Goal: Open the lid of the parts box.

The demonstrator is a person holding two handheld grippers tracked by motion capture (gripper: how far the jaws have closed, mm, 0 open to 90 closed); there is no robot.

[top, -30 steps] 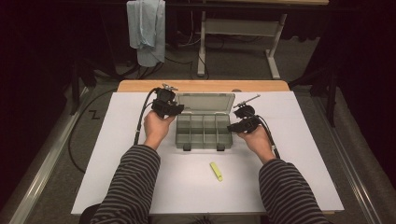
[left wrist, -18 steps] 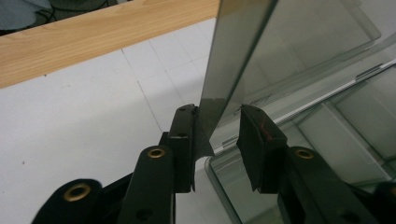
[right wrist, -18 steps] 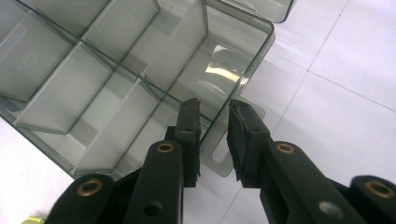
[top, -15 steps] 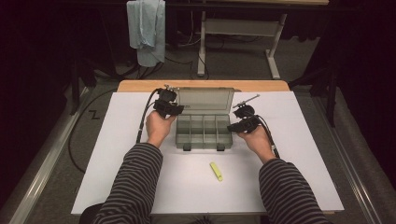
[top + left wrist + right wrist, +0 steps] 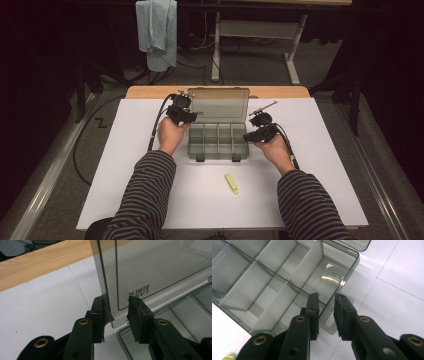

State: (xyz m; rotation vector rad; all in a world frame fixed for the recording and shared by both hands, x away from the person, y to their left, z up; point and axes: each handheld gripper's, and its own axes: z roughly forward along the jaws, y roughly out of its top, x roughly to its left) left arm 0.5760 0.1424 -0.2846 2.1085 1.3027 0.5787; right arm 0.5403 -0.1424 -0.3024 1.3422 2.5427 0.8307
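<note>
A clear grey box [image 5: 218, 142] with little rooms inside sits in the middle of the white worktop [image 5: 320, 200]. Its lid [image 5: 219, 104] is open and stands up at the back.

The left gripper [image 5: 186, 115] is at the left back corner of the box, where the lid meets the box. In the left gripper view, the fingers [image 5: 98, 315] have just been closing a bit. The side edge of the lid [image 5: 105, 277] is between them. One finger sits right against that edge, and the other has a small gap in front of it (so I cannot tell if they really squeeze the lid).

The right gripper [image 5: 255, 134] is at the right side of the box, near the front. In the right gripper view, its fingers [image 5: 313, 312] stand a little apart, one on each side of the box's right wall [image 5: 337, 293]. A flat clear tab [image 5: 331, 325] with a slot sticks out of the box just there. I cannot tell if the fingers press on the wall.

A small yellow thing [image 5: 231, 183] lies on the worktop in front of the box, well away from both grippers. A light blue cloth [image 5: 157, 30] hangs far behind the worktop.
</note>
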